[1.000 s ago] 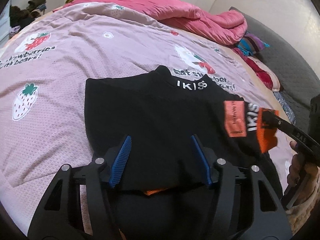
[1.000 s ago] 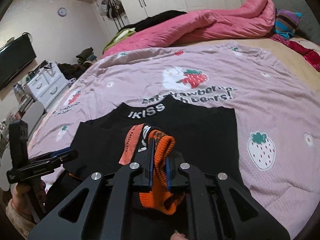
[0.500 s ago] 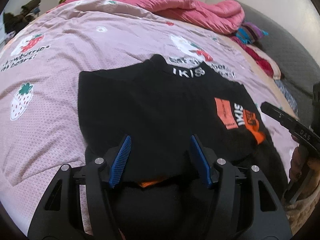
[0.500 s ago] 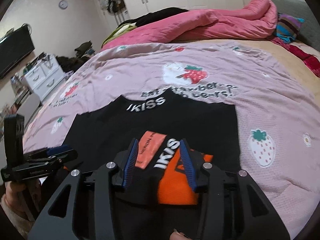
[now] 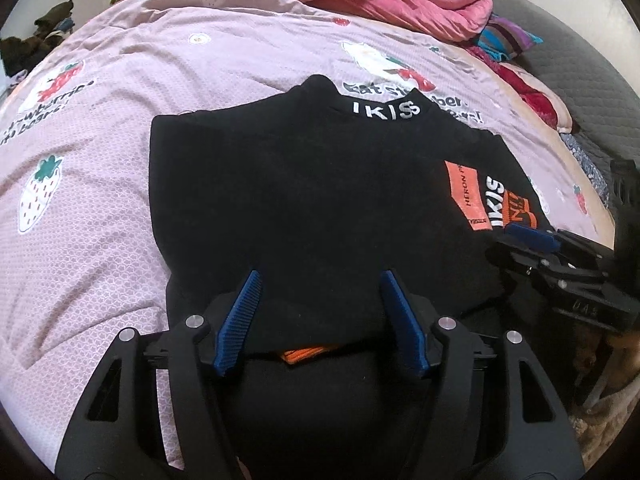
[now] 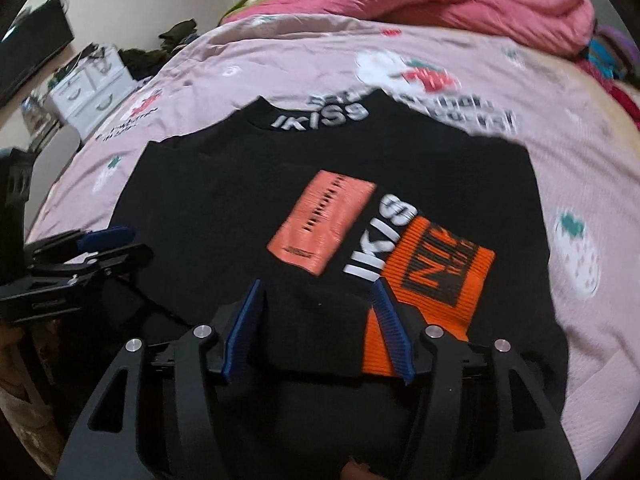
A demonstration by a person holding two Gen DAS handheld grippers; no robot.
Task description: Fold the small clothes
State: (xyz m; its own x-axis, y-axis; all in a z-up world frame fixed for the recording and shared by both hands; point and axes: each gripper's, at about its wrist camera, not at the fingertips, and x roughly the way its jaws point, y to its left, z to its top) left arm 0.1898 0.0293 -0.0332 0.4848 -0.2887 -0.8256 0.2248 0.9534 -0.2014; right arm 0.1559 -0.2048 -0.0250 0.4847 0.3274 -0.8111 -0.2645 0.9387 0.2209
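On pink bedding (image 5: 120, 184), black sweater (image 5: 304, 200) lies flat, orange-cuffed sleeve (image 6: 432, 272) folded across.

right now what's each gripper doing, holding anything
Left gripper: open over the black sweater, holding nothing.
Right gripper: jaws just opened, orange cuff released.

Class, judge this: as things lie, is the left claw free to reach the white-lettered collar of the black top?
Probably yes. The left claw stands open over the black top, and only flat cloth lies between it and the collar; the right claw sits off to the side.
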